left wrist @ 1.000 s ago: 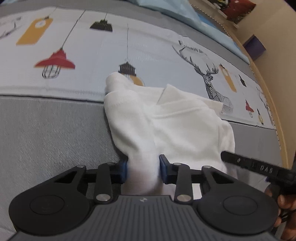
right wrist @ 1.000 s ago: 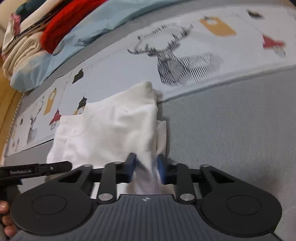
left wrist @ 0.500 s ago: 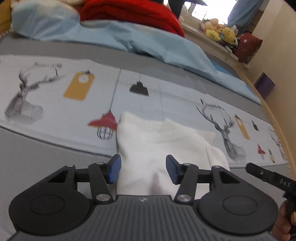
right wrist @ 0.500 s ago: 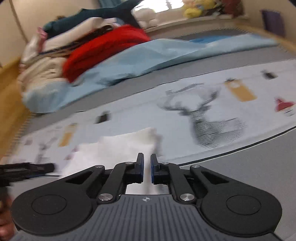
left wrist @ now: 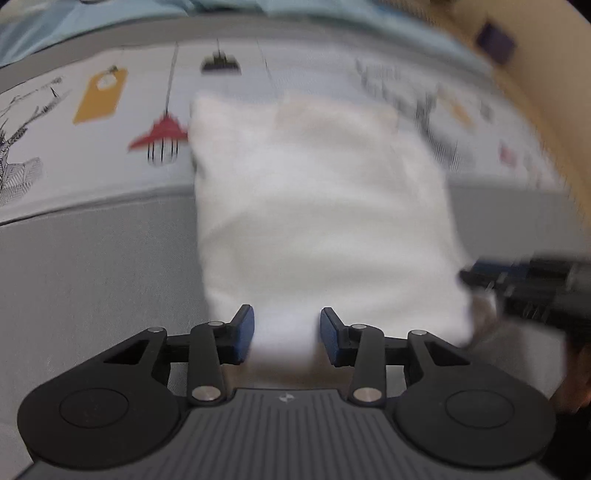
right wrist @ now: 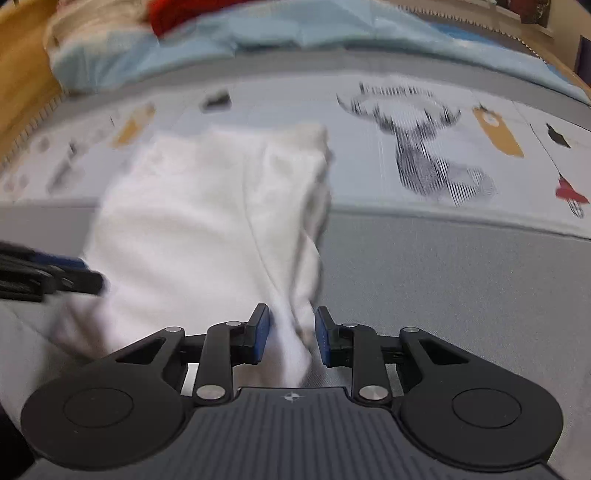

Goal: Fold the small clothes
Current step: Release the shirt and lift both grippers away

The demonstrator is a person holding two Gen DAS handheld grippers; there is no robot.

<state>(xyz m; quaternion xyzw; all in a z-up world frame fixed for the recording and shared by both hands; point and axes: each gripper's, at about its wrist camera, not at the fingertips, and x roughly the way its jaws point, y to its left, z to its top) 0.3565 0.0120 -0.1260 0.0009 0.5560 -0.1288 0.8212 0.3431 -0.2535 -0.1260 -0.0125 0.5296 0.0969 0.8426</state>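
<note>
A small white garment (left wrist: 317,206) lies folded on the bed, half on the grey sheet and half on the printed cover; it also shows in the right wrist view (right wrist: 207,221). My left gripper (left wrist: 287,339) is open, its blue pads on either side of the garment's near left edge. My right gripper (right wrist: 291,338) is open, its pads on either side of the garment's near right corner. Each gripper shows at the edge of the other's view: the right one (left wrist: 528,284) and the left one (right wrist: 48,275). Both views are blurred.
The printed cover (right wrist: 424,155) with deer and lamp drawings runs across the bed behind the garment. Light blue bedding (right wrist: 258,33) and a red cloth (right wrist: 177,11) lie at the back. The wooden bed edge (right wrist: 22,85) is at the far left.
Both grippers let go of the garment, lifted back, then came down over its near edge again. The right jaws, shut half a second ago, now stand open. The garment lies flatter.
</note>
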